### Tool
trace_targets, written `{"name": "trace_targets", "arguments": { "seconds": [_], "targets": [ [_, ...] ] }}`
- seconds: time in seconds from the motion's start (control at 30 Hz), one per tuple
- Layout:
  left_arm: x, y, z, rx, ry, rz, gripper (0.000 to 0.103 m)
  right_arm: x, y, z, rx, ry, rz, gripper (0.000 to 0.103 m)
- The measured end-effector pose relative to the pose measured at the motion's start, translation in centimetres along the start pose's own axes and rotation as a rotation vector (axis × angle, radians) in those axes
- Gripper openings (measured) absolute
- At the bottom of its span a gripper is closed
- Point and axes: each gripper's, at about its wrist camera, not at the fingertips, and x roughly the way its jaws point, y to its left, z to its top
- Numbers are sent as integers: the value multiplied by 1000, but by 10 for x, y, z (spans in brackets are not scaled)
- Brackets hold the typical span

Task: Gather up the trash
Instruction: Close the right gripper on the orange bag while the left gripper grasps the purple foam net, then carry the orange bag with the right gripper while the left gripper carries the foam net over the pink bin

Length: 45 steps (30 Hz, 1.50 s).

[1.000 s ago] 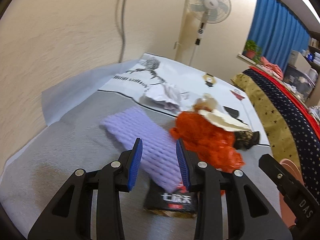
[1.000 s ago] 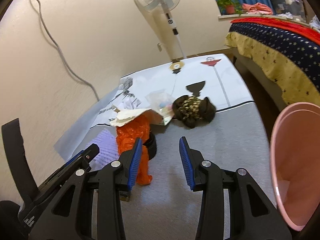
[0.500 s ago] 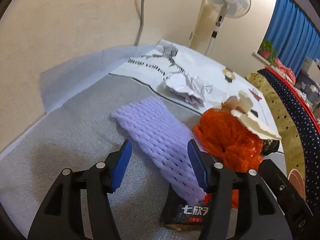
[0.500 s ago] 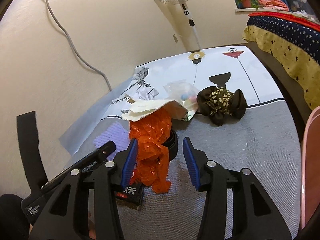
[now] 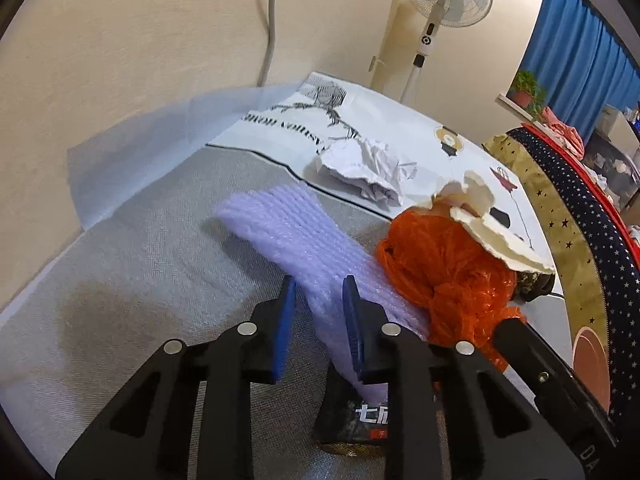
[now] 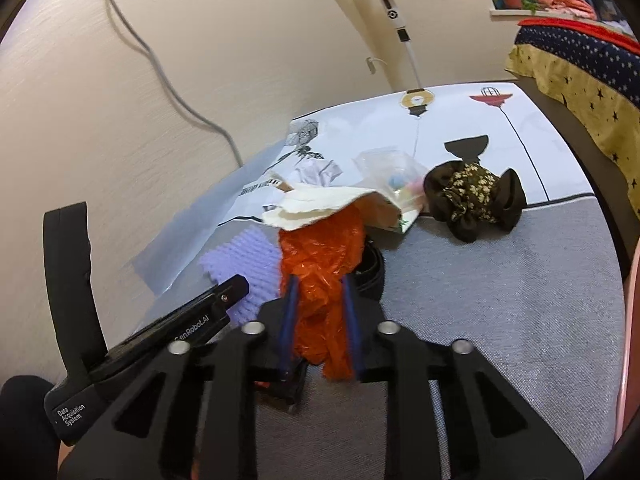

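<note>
Purple foam net [image 5: 304, 248] pinched by left gripper [image 5: 318, 322], orange plastic bag [image 6: 320, 280] pinched by right gripper [image 6: 320, 324], grey mat [image 6: 500, 300] bare rightward

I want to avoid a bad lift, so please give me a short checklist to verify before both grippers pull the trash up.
1. Left gripper around the purple foam net: ok, the net sits between the pads.
2. Left grip firm: cannot tell.
3. Right gripper around the orange plastic bag: ok.
4. Bag free of load: not ok, torn paper plate rests on top.
5. Net free: not ok, its near end overlaps the black packet.
</note>
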Motion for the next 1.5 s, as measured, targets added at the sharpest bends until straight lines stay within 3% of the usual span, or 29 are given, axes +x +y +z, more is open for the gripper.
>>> {"name": "trace_targets", "arguments": {
  "seconds": [0.07, 0.17, 0.87, 1.5],
  "targets": [
    [-6, -1, 2, 5, -15, -6, 13, -5, 3, 1, -6, -4, -5, 15],
    [-16, -4, 6, 19, -44, -19, 12, -16, 9, 4, -22, -23, -10, 12],
    [-99, -24, 1, 112, -160, -131, 11, -125, 21, 9, -72, -166, -120, 9],
    [-135, -53, -16, 240, -174, -214, 11, -194, 7, 5, -48, -256, -235, 9]
  ]
}}
